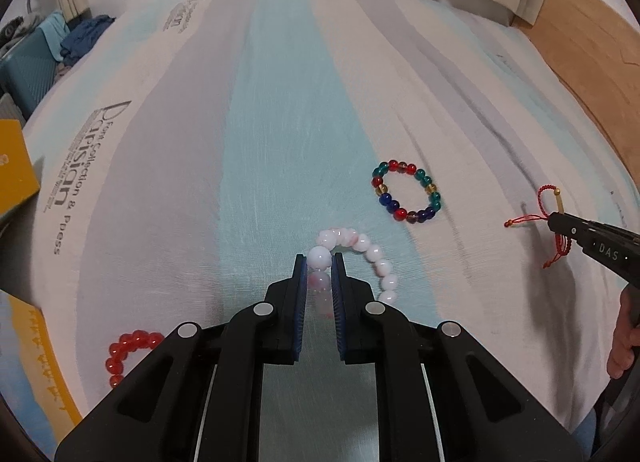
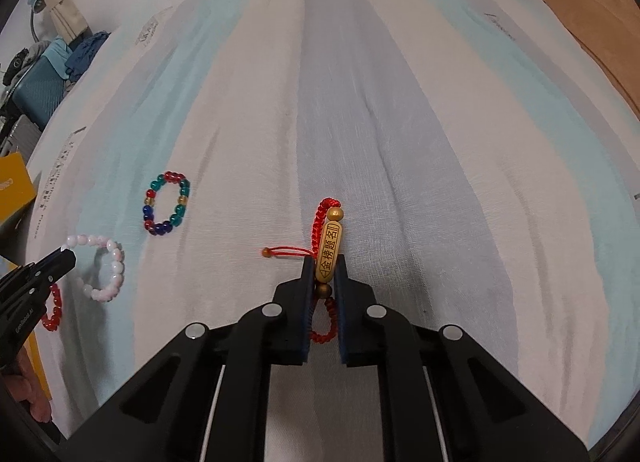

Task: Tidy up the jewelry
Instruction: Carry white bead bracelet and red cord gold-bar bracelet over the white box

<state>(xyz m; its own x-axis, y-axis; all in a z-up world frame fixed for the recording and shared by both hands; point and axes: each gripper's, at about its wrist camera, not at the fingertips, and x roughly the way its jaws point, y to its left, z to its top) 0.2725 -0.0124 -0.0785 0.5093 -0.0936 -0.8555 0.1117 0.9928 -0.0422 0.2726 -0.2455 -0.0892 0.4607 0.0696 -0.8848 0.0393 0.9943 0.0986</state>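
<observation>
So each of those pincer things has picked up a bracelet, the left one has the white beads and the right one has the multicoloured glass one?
Not quite. The left gripper does pinch the white bead bracelet, but the right gripper is shut on the red cord bracelet with the wooden charm, as the right wrist view shows. The multicoloured bead bracelet lies untouched on the striped sheet.

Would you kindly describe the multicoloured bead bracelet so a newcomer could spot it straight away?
Start at the striped cloth covering the surface. Between the left tongs, shut on the white bead bracelet, and the right tongs, shut on the red cord bracelet, lies the multicoloured bead bracelet, untouched. Only it mixes red, green, blue and amber beads.
</observation>
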